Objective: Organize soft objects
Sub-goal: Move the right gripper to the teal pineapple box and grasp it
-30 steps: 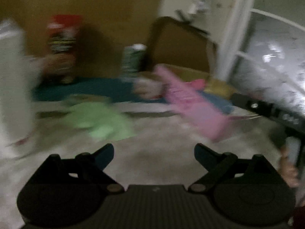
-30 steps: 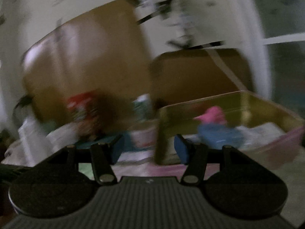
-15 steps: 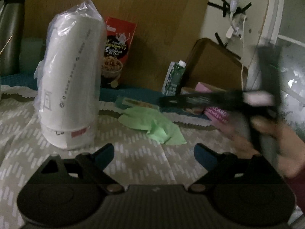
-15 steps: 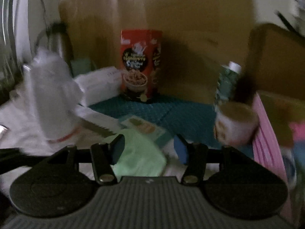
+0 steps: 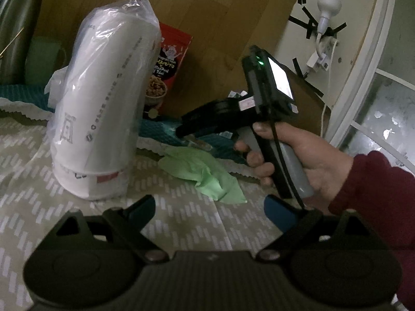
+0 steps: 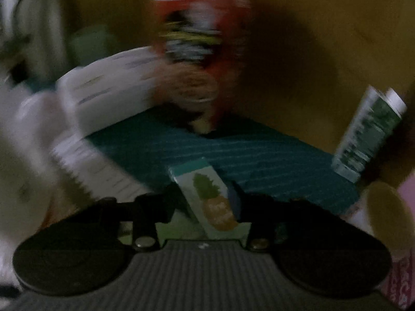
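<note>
My left claw (image 5: 210,203) hangs open wide with nothing between its fingers, low over the patterned tablecloth (image 5: 181,223). The cloth gives free room straight ahead and to the left. Ahead and left of it a tall bagged stack of white cups (image 5: 103,103) stands upright and walls off that side. A brown board (image 5: 207,13) closes the far edge behind everything.

The teal mat (image 6: 259,155) runs across ahead of my right claw (image 6: 202,204), with a red snack bag (image 5: 168,64) upright at its back. A green carton (image 6: 368,134) leans far to the claw's right.

The green cloth (image 5: 205,171) lies crumpled just ahead of the left claw, between its fingers' lines and a little right. Its near corner almost reaches the fingertips.

My right hand (image 5: 311,155), in a dark red sleeve (image 5: 376,194), holds the right claw over the mat just beyond the cloth.

That claw's jaws have just been closing, and a flat packet with a pineapple picture (image 6: 207,197) sits between them. This view is badly smeared, so I cannot tell whether the pads press on the packet.
</note>
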{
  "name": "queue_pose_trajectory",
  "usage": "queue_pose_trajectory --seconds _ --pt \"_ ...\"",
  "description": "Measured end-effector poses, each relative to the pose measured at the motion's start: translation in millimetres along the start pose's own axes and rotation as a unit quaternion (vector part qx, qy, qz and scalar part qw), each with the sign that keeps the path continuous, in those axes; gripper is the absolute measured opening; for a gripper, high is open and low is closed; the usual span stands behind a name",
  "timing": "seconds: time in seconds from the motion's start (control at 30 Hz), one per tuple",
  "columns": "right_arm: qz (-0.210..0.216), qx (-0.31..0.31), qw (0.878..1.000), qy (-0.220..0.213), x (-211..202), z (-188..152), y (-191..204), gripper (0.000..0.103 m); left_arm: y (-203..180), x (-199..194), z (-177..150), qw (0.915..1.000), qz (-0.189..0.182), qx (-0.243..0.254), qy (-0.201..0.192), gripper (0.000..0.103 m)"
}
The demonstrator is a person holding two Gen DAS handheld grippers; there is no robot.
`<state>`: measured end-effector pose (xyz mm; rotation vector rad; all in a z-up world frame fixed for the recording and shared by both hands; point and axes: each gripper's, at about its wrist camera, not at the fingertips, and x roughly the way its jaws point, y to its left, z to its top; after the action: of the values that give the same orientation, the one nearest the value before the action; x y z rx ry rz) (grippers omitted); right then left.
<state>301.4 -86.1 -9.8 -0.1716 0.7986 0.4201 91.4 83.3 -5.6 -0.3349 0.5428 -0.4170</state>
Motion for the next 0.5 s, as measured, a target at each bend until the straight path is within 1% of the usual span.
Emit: queue_pose_trajectory --seconds 0.1,0.23,0.27,0.33,0.37,0.47,0.5 --pt "-0.008 0.047 0.999 -0.006 -1.2 -2.0 -22.1 0.037 0.8 -0.2 0.0 1.0 -0.002 -0.003 -0.001 0.094" --pt "-0.013 0.043 0.999 -0.016 -9.0 -11.3 -29.8 0.038 0.0 -0.8 -0.4 1.0 0.001 -0.002 -0.001 0.094" --pt "-0.014 0.041 0.999 -0.017 -11.7 -12.8 -30.9 0.04 -0.2 -0.8 -0.7 1.0 0.001 -0.001 -0.002 0.095" --pt "-0.017 0.043 0.999 -0.018 -15.8 -15.6 -33.6 0.047 -0.8 -1.1 -1.1 1.0 0.003 -0.001 -0.002 0.095" --pt "-0.019 0.045 0.999 -0.016 -14.3 -15.2 -32.8 0.053 -1.6 -1.5 -1.1 1.0 0.004 -0.002 -0.003 0.095" --pt "-0.02 0.037 0.999 -0.008 -13.7 -21.4 -32.1 0.053 -1.5 -0.7 -1.0 1.0 0.005 -0.001 -0.002 0.095" --pt "-0.021 0.038 0.999 -0.017 -10.9 -23.5 -33.0 0.053 -1.5 -0.3 -0.9 1.0 0.007 0.0 -0.002 0.095"
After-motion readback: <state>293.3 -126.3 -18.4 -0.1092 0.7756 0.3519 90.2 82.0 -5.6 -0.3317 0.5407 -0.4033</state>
